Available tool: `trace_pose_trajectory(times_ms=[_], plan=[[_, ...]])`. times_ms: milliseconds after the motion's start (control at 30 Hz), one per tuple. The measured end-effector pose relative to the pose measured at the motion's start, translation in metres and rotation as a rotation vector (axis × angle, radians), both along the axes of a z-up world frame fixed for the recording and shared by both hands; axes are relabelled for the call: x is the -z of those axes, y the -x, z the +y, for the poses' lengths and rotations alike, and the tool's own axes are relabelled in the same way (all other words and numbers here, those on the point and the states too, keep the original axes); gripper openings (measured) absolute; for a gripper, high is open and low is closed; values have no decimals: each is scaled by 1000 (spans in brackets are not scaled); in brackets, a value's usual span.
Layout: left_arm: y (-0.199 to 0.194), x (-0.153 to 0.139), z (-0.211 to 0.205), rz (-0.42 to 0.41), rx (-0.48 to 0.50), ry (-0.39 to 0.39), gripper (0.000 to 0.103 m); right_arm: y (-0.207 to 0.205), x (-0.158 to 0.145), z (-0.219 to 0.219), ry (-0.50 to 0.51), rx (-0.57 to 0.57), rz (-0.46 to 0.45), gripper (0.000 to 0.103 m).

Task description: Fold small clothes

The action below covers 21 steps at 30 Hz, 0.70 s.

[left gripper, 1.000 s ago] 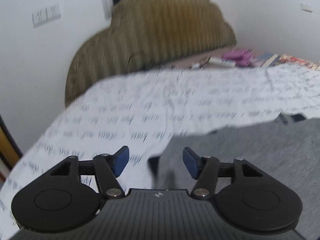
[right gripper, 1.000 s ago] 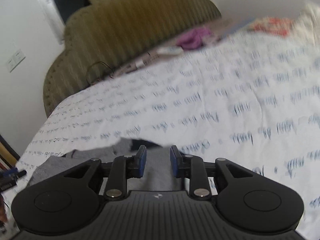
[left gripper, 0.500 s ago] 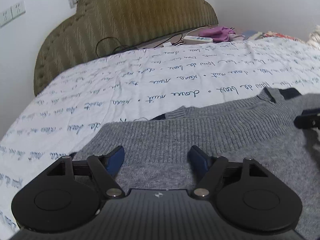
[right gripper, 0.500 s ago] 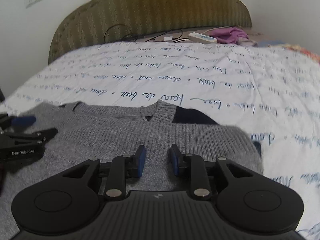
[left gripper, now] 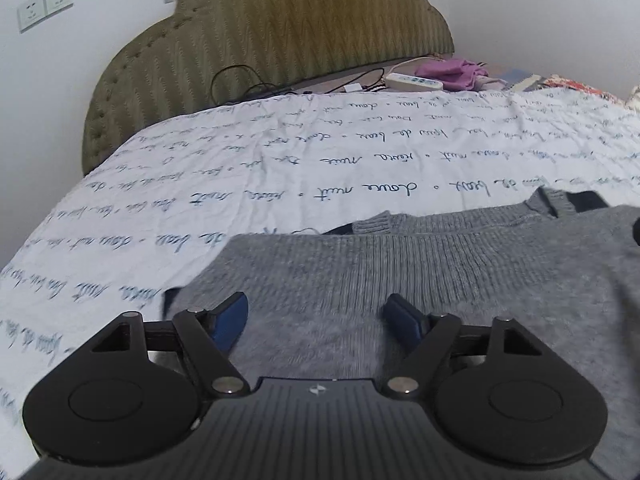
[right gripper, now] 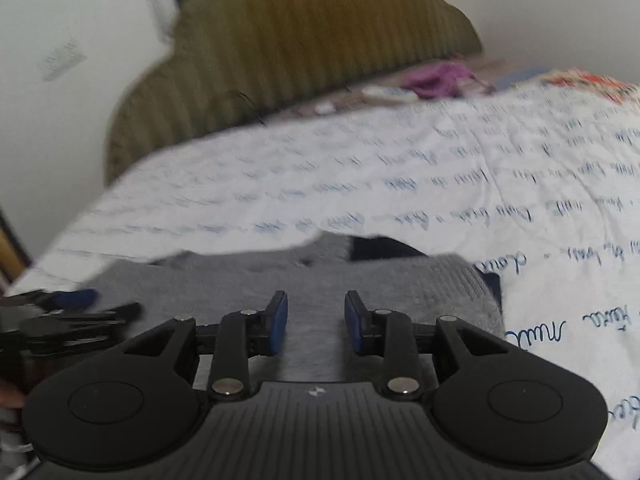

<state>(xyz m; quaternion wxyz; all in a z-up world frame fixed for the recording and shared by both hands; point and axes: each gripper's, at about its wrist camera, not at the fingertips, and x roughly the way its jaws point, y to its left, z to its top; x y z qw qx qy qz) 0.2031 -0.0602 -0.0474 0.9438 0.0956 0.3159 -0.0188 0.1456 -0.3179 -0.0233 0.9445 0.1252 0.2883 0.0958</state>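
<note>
Since a second ago, both of my grippers have come in over the grey knit sweater (left gripper: 420, 280); back then the left view caught only a blurred corner of it, and now its ribbed hem fills the lower half of that view.

Item 1, sweater: lies spread on the bed's white sheet (left gripper: 320, 152), the one printed with lines of blue handwriting. Ribbed collar (left gripper: 548, 200) toward the headboard, with dark lining showing at the neck. A ribbed cuff (left gripper: 372, 222) rests at the garment's far edge.

Item 2, left gripper (left gripper: 316, 314): blue pads set wide, just over the knit near its left edge. Jaws have just closed in slightly. Nothing pinched between them; whether the tips touch the cloth, I cannot tell.

Item 3, right gripper (right gripper: 316, 322): pads at a narrow gap, just opening. Grey knit shows in the gap, but the pads do not press on it. This view is motion-blurred.

Item 4, cross-sighting: the left gripper (right gripper: 80, 304) appears at the left edge of the right view, over the same garment.

Item 5, background: olive padded headboard (left gripper: 300, 28), power strip (left gripper: 414, 81), black cable (left gripper: 240, 80), purple cloth (left gripper: 452, 72), wall sockets (left gripper: 44, 4).
</note>
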Motion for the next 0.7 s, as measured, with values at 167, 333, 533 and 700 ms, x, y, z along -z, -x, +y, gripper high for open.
trace_pose_trajectory(times_ms=[167,333,533,700], plan=[[41,-18,15,16,-22,79,75,32,2,21,82,-70,14,30],[80,-10,25,34,-53,113,75,46,31,31,151,-25,55,30],[90,9,23,20,-33,55,78,48,41,28,129,-1,38,31],[89,12,26,17,-28,56,78,51,45,22,81,7,26,31]])
